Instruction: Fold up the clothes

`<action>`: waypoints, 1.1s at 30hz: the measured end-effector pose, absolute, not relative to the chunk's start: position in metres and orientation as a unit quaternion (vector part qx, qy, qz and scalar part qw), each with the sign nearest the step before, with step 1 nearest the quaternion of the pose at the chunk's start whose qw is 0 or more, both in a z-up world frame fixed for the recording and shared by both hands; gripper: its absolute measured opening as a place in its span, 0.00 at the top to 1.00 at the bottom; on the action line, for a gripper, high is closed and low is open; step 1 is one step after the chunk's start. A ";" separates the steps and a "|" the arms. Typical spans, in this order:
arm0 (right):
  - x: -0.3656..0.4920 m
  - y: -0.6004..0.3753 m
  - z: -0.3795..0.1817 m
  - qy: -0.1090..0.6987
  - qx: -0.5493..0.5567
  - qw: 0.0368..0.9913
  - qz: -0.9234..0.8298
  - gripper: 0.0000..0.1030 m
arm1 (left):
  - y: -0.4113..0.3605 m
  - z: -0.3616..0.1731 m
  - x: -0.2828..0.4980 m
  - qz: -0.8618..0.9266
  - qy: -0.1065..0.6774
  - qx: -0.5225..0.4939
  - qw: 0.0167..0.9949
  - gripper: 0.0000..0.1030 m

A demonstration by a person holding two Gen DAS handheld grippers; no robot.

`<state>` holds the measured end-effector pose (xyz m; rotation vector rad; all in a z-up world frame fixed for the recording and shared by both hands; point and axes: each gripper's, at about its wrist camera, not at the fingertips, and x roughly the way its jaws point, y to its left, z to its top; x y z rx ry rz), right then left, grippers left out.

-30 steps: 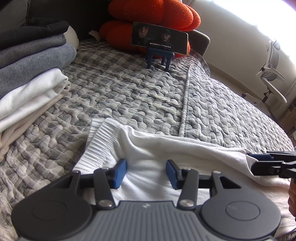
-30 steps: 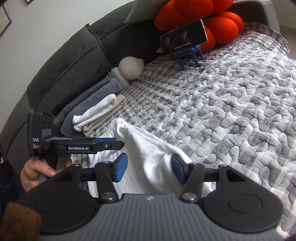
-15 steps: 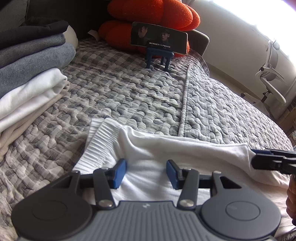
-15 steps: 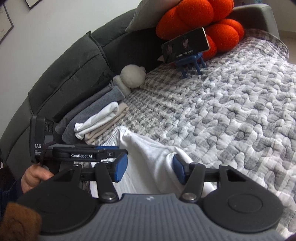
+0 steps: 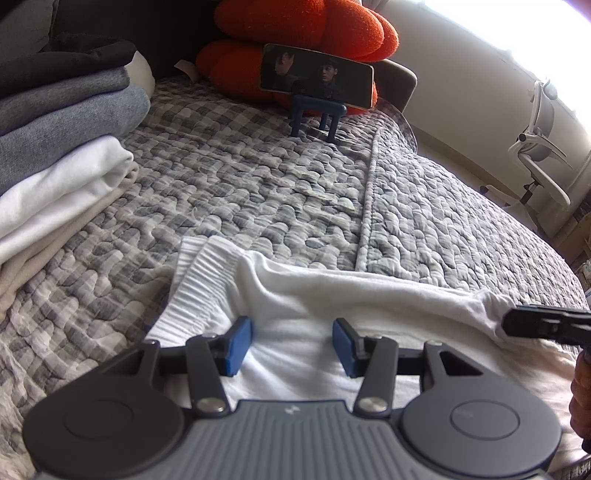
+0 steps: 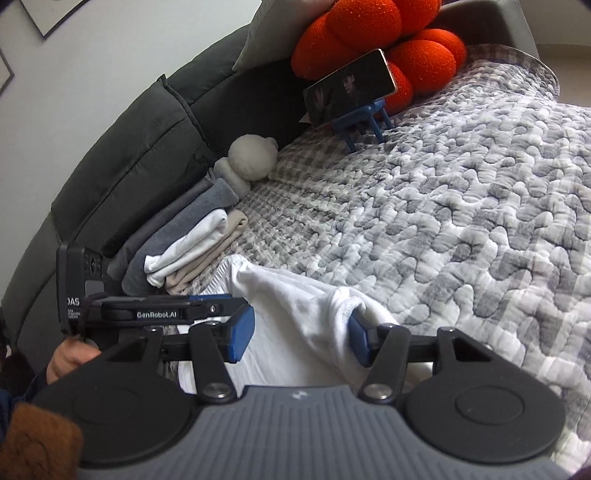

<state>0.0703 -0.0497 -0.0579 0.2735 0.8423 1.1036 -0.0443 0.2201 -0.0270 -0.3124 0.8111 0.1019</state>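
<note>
A white garment (image 5: 332, 295) with a ribbed waistband (image 5: 201, 280) lies spread on the grey checked quilt (image 5: 258, 177). My left gripper (image 5: 291, 345) hovers over it near the waistband, jaws apart, pads pressing nothing. In the right wrist view it shows side on as the left gripper (image 6: 221, 304), held by a hand (image 6: 70, 356). My right gripper (image 6: 299, 336) stands open over the garment's other end (image 6: 295, 306). A raised hem (image 6: 349, 301) leans against its right finger, while the left pad is clear of the cloth. From the left wrist it shows as the right gripper (image 5: 517, 322).
A stack of folded clothes (image 5: 55, 155) in white, beige and grey sits at the left by the dark headboard (image 6: 129, 155). Farther back are a phone on a blue stand (image 5: 317, 79), orange cushions (image 5: 306, 22) and a pale plush toy (image 6: 251, 157). An office chair (image 5: 543, 158) stands beyond the bed.
The right gripper has rolled slightly, and the garment's hem now bunches up against its right finger. The left gripper has stayed where it was.
</note>
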 end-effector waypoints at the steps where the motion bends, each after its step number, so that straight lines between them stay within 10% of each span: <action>1: 0.074 -0.050 -0.057 0.384 0.132 0.762 0.505 0.43 | 0.221 -0.027 -0.044 0.049 0.393 -0.152 0.906 0.52; 33: 0.099 -0.037 -0.060 0.349 0.035 0.818 0.457 0.68 | 0.242 -0.021 -0.041 0.088 0.385 -0.148 0.907 0.62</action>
